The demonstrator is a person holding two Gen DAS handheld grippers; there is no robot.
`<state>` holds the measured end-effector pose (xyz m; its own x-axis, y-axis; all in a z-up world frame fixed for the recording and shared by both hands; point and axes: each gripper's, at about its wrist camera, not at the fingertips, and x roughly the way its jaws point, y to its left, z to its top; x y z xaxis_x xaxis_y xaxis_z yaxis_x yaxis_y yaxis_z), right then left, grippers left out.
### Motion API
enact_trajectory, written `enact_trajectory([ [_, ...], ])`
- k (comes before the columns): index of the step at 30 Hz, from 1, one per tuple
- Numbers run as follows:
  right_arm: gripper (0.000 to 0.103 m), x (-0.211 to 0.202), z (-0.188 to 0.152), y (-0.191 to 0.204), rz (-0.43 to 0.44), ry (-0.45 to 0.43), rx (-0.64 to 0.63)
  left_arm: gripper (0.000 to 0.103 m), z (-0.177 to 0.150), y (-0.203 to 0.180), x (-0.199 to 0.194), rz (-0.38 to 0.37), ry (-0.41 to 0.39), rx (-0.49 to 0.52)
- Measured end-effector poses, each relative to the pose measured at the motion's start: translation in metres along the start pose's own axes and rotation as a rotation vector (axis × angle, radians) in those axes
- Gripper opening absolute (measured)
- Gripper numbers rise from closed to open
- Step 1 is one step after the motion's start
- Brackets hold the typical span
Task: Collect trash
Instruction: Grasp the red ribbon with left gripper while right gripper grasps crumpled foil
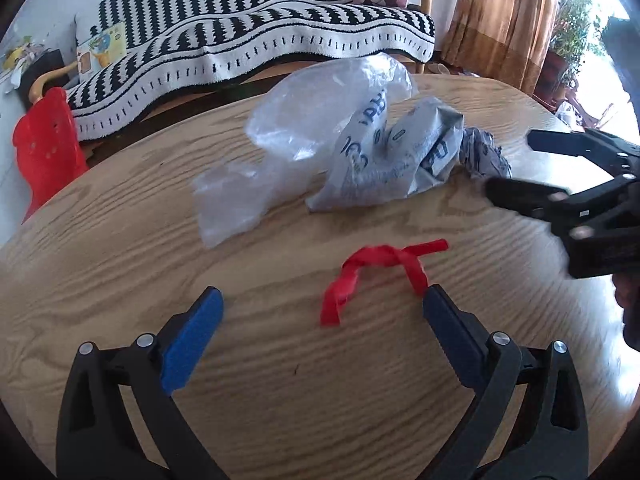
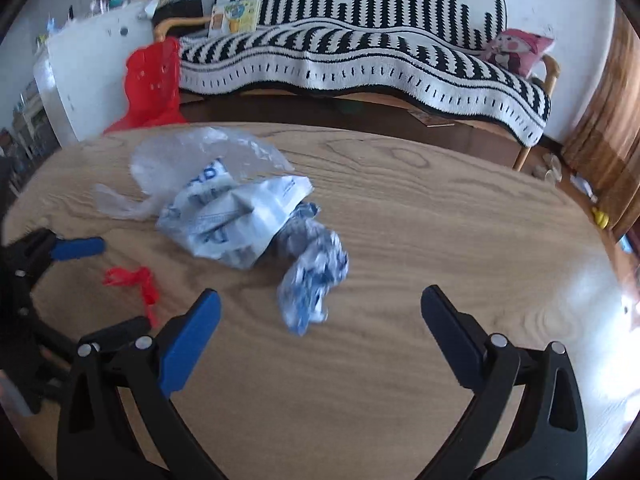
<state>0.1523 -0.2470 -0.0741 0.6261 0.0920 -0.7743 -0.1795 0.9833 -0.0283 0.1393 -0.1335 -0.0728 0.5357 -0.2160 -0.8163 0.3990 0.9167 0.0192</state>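
On your round wooden table (image 1: 120, 240), before a striped sofa (image 1: 260, 40), trash lies mid-table. Your right gripper (image 1: 516, 168) blurs at the frame edge. Crumpled printed paper (image 2: 312, 280) touches a grey bag (image 1: 384, 168) and clear plastic (image 1: 304, 116) — a red ribbon (image 1: 372, 276) lies just ahead of your left gripper (image 1: 322, 308). Both jaws are spread, holding nothing.

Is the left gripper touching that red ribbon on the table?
Cannot tell. In the left wrist view the red ribbon ends right at one finger of the open left gripper, hiding any gap.
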Motion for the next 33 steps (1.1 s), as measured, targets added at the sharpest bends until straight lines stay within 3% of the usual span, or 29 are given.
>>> enact_trajectory([
  [4,0.096,0.023,0.001,-0.001,-0.051,0.022,-0.036,0.097,0.003,-0.008,0.002,-0.019,0.0,0.027],
  [10,0.097,0.034,0.002,-0.02,0.019,0.052,0.052,0.097,0.002,-0.012,0.002,-0.044,-0.002,0.047],
  [18,0.097,0.033,0.001,-0.025,0.016,0.051,0.059,0.095,0.006,-0.01,0.004,-0.082,-0.012,0.043],
  [21,0.094,0.031,0.0,-0.019,0.019,0.046,0.051,0.087,0.006,-0.009,0.002,-0.066,-0.018,0.039],
  [23,0.092,0.029,0.0,-0.015,0.025,0.044,0.046,0.065,0.006,-0.012,0.0,-0.063,-0.034,0.054],
  [25,0.083,0.027,0.0,-0.012,0.032,0.034,0.039,0.054,0.007,-0.014,-0.001,-0.062,-0.044,0.065],
  [26,0.078,0.025,0.0,-0.01,0.035,0.025,0.034,0.041,0.007,-0.015,-0.002,-0.066,-0.048,0.068],
  [28,0.043,0.02,-0.001,-0.006,0.048,0.005,0.023,0.028,0.007,-0.015,-0.004,-0.077,-0.056,0.07],
  [29,0.032,0.019,-0.001,-0.005,0.051,-0.001,0.027,0.027,0.006,-0.013,-0.005,-0.088,-0.059,0.061],
  [33,0.026,0.006,-0.006,-0.007,0.046,-0.042,0.066,0.024,0.0,-0.003,-0.01,-0.156,-0.066,-0.003],
])
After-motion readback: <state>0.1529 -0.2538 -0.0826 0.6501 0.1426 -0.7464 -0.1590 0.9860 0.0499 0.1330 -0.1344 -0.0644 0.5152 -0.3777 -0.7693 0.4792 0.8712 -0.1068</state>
